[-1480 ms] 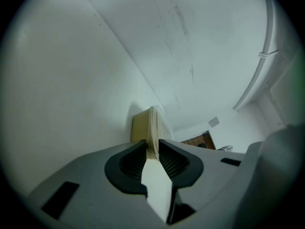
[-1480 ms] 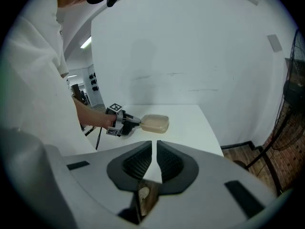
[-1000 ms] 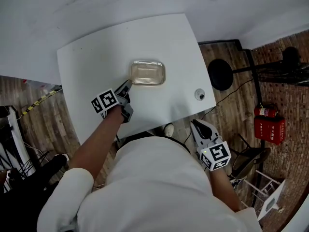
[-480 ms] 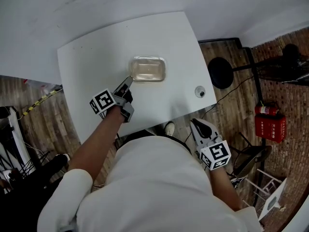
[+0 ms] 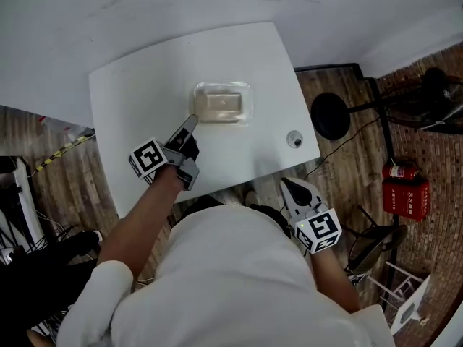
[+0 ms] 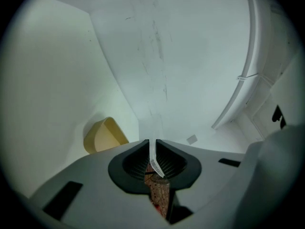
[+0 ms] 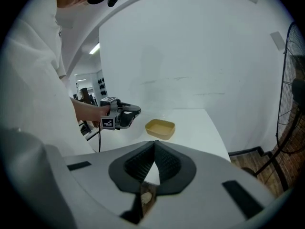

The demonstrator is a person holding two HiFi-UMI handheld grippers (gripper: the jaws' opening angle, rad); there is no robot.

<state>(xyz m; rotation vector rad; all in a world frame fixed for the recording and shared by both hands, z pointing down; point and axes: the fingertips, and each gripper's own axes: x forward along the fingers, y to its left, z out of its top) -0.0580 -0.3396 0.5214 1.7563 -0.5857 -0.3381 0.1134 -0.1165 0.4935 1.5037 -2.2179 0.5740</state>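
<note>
A shallow yellowish tub (image 5: 221, 105) (image 7: 160, 128) sits open on the white table (image 5: 137, 92). My left gripper (image 5: 190, 123) (image 6: 153, 146) is shut on the edge of a thin clear lid (image 6: 153, 128), held up just above the tub's near-left corner. In the left gripper view the tub (image 6: 103, 136) lies below and to the left of the jaws. The right gripper view shows the left gripper (image 7: 135, 110) hovering left of the tub. My right gripper (image 5: 288, 185) (image 7: 154, 147) is shut with nothing in it, off the table's front edge by the person's body.
A small round grey object (image 5: 294, 139) rests near the table's front right corner. A fan's black base (image 5: 329, 116) and a red extinguisher (image 5: 404, 188) stand on the wooden floor to the right. A white wall (image 7: 200, 51) runs behind the table.
The left gripper has risen with the clear lid in its jaws, so the tub now stands open below it. The right gripper has stayed about where it was.
</note>
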